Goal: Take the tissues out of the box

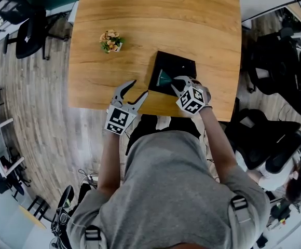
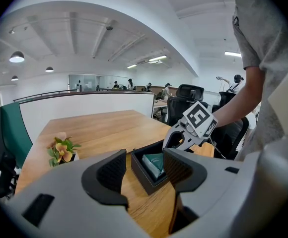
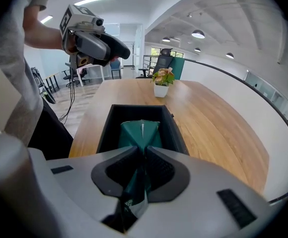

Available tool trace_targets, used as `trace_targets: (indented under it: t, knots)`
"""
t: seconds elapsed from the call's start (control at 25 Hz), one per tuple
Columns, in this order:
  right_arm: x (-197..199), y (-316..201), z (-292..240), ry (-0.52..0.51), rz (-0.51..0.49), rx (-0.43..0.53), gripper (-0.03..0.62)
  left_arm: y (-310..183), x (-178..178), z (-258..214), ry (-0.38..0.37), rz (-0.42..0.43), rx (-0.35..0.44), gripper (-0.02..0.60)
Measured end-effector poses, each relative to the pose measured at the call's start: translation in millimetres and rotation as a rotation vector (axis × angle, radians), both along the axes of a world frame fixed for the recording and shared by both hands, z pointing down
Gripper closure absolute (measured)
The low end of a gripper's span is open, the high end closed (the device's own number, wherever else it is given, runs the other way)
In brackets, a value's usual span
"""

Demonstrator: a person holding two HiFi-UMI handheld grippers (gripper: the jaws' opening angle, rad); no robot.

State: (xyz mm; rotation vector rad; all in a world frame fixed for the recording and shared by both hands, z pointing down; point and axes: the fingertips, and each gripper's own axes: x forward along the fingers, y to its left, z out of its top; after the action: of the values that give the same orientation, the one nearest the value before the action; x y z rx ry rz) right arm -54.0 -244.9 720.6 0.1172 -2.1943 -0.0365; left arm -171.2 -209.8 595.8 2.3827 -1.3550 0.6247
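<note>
A green pack (image 3: 140,132) is seen in the black box (image 3: 106,130), its near end pinched and partly hidden by the right gripper (image 3: 143,155). The left gripper (image 2: 144,158) is held wide, empty.

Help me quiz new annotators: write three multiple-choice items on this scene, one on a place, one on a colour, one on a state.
1. Where is the flower pot?
A. On the table, apart from the box.
B. Inside the box.
C. On the floor.
2. What colour is the tissue pack?
A. Red.
B. Green.
C. White.
3. The right hand-held gripper is:
A. open and empty.
B. shut on the flower pot.
C. shut on the tissue pack.
Key: 1A, it stands alone on the wood; 2B, both gripper views show green; 3C, its jaws pinch the pack.
</note>
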Motion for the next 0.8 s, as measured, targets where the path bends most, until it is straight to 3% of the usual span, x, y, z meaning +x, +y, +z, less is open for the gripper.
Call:
trace_targets:
  t: [0.28, 0.8]
  knots:
    - [0, -1, 1, -0.005, 0.012, -0.017, 0.585, 7, -5, 1, -0.003, -0.002, -0.001, 0.334]
    - [2, 0, -15, -0.021, 0.067, 0.018, 0.588, 8, -2, -12, 0.003, 0.027, 0.040, 0.334]
